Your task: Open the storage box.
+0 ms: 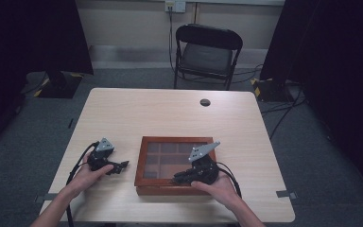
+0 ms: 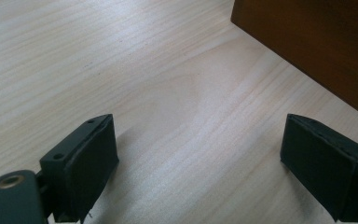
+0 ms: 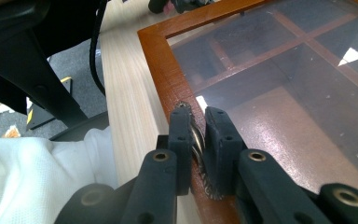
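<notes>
A brown wooden box (image 1: 175, 140) with a glass lid over several compartments lies on the table's near half. My right gripper (image 1: 177, 179) is at the front edge of the lid. In the right gripper view its jaws (image 3: 197, 122) are shut on a small metal clasp (image 3: 196, 135) fixed to the wooden frame (image 3: 161, 60). My left gripper (image 1: 123, 165) rests low over the table just left of the box. In the left gripper view it (image 2: 198, 140) stands open with bare tabletop between its pads, and the box's side (image 2: 317, 42) is at the upper right.
A light wooden table (image 1: 170, 113) has a round cable hole (image 1: 205, 102) near its far edge. A black folding chair (image 1: 207, 54) stands behind the table. A white sleeve (image 3: 37, 172) shows at the lower left of the right gripper view.
</notes>
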### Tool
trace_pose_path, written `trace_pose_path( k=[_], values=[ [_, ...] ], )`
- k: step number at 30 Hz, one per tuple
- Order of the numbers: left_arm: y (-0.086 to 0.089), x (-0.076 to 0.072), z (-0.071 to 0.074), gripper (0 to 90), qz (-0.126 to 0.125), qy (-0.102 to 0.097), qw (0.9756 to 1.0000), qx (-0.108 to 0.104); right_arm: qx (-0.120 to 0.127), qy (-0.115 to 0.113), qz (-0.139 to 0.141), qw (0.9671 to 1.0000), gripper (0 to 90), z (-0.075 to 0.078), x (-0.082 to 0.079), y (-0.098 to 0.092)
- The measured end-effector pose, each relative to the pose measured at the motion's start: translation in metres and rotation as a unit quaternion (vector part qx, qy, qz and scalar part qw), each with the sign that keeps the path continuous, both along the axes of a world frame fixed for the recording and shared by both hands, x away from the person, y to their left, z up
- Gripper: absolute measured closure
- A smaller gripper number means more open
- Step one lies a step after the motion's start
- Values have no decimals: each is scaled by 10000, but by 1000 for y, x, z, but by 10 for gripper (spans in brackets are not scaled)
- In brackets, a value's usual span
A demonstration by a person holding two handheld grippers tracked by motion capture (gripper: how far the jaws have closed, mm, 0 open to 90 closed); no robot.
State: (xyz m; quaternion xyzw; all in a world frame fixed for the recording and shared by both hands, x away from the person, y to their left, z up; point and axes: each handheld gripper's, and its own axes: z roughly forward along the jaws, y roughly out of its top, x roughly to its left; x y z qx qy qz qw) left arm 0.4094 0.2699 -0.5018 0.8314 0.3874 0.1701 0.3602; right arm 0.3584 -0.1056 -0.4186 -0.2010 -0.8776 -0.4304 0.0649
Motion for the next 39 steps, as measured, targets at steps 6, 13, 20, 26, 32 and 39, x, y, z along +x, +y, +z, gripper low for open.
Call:
trace_pose_path(
  k=[6,13,20,26,32,39],
  values=[
    [0,0,0,100,0,0,10000,-1,17,32,-25,10000,815,3,1,0],
    [0,0,0,100,-1,0,10000,0,70,48,-82,9999,815,8,1,-1],
    [0,0,0,100,-1,-1,10000,1,136,36,-87,9999,815,12,3,-2],
    [0,0,0,100,-2,-1,10000,1,133,39,-91,9999,815,12,3,-2],
    [0,0,0,100,-1,0,10000,0,164,25,-109,9998,815,14,3,-3],
    [0,0,0,100,-1,-1,10000,1,230,-2,-147,9996,816,19,4,-3]
  ],
)
